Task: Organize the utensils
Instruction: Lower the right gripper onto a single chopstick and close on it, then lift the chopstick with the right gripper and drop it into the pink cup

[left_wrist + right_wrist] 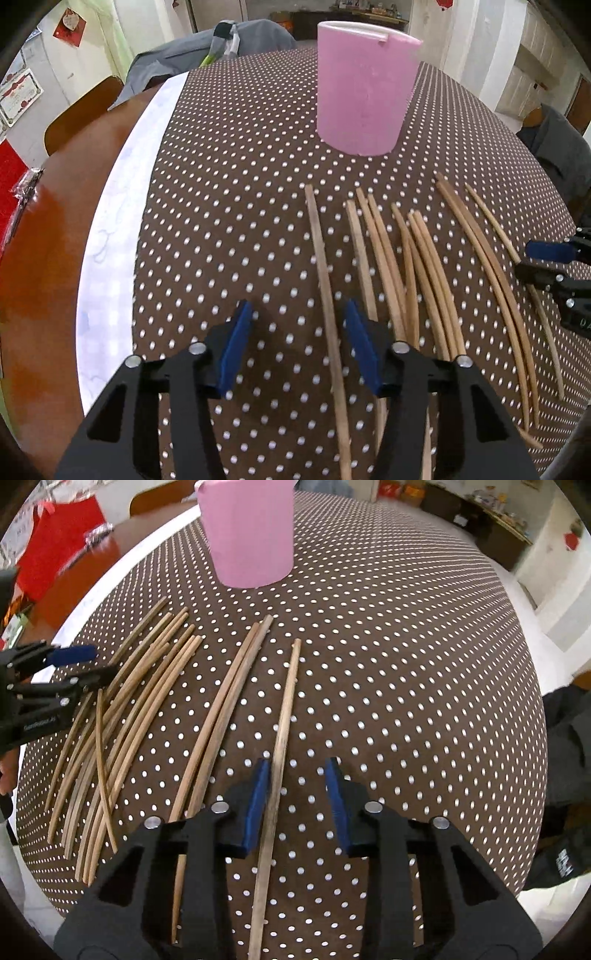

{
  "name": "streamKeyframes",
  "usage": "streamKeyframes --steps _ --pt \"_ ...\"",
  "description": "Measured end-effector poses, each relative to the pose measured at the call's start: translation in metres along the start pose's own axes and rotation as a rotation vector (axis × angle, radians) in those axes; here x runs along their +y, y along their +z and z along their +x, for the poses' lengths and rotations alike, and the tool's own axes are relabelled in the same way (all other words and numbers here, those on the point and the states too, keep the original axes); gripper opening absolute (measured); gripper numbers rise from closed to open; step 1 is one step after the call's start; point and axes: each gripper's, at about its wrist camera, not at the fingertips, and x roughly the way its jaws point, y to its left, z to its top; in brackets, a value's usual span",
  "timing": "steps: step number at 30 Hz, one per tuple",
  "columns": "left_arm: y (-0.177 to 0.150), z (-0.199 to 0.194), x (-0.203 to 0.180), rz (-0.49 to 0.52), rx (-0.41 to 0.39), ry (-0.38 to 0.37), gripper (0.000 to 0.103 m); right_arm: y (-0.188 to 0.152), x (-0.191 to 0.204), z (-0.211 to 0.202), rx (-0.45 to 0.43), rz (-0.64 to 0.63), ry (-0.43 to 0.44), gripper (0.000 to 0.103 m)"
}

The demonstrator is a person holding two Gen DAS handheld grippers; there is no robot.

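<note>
1. Bamboo chopsticks (pixel 424 258) lay fanned across a brown, white-dotted tablecloth (pixel 229 221), near a pink cylindrical holder (pixel 364 88) that stood upright and apart from them at the far side.
2. One chopstick at the left end of the row (pixel 325 288) ran between the blue pads of the left gripper (pixel 297 347) — the jaws stood apart, the stick closer to the right-hand pad, neither pad pressing on it.
3. At the other end, a lone chopstick (pixel 282 738) passed between the fingers of the right gripper (pixel 297 805), just beside the left-hand pad; a gap showed on its other side, so no grip.
4. Both grippers pointed steeply down at the cloth — each visible at the edge of the other's view.
5. A person's dark sleeve (pixel 565 746) showed at the table's right.
</note>
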Motion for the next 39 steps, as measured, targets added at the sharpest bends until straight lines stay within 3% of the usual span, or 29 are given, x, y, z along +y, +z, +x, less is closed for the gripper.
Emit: streamKeyframes --steps 3,6,15,19,23,30,39 --pt "0.010 0.005 0.003 -0.023 -0.001 -0.012 0.036 0.016 0.002 0.008 0.030 -0.015 0.002 0.018" --pt "0.016 0.008 0.010 -0.054 -0.002 -0.004 0.008 0.029 -0.002 0.013 0.038 0.000 0.012 0.010" --pt "0.004 0.000 0.036 -0.170 -0.067 -0.056 0.006 0.029 -0.028 0.013 -0.034 0.084 0.079 0.006" --pt "0.004 -0.028 0.043 -0.215 -0.200 -0.091 0.006 0.025 -0.034 0.002 -0.098 0.106 0.093 0.006" --pt "0.010 -0.068 0.041 -0.233 -0.388 -0.168 0.006 0.029 -0.045 -0.022 -0.210 0.125 0.126 0.006" --pt "0.028 -0.115 0.018 -0.196 -0.683 -0.287 0.006 0.040 -0.045 -0.074 -0.386 0.132 0.193 0.006" --pt "0.071 -0.135 0.001 -0.175 -0.945 -0.282 0.006 0.065 -0.026 -0.150 -0.722 0.161 0.214 0.006"
